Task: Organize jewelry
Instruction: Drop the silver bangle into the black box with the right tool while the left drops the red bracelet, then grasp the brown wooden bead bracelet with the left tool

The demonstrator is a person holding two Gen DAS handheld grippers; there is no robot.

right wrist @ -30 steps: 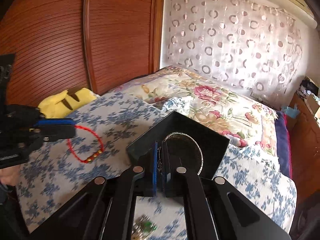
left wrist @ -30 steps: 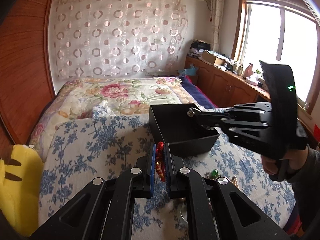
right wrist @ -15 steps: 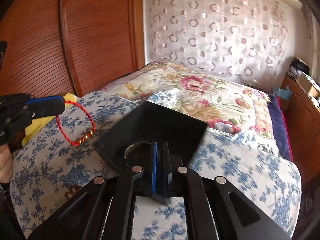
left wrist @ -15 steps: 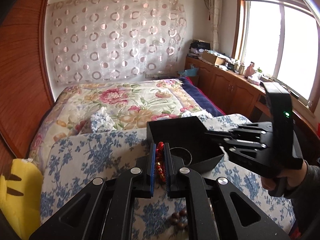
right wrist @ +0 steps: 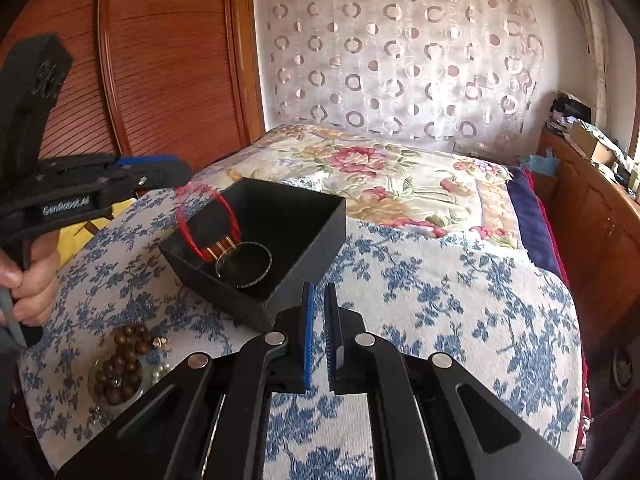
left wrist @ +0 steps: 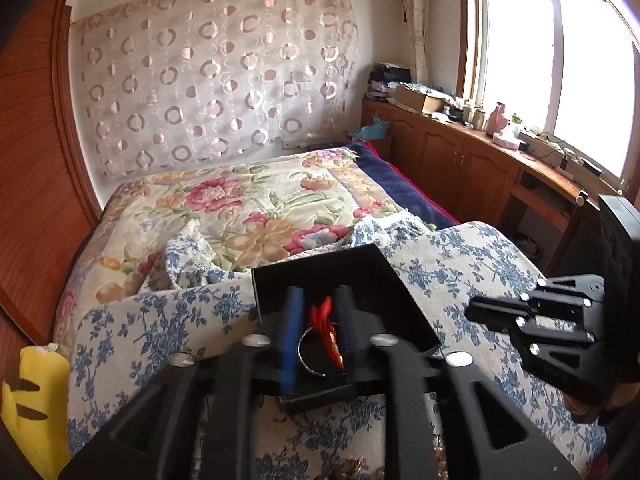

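The left claw point(right wrist: 176, 178) is held over the black box point(right wrist: 312, 216), its jaws opening; the red cord bracelet point(right wrist: 208, 224) is seen dropping, long axis upright. The right claw point(right wrist: 319, 336) is shut, empty.

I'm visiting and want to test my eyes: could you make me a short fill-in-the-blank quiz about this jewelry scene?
1. The red cord bracelet hangs over the black ____.
2. Inside the box, a thin silver ____ already lies flat.
3. The brown bead bracelet rests on the blue-flowered cloth, ____ the box.
4. The right claw holds ____.

Missing words: box; bangle; outside; nothing
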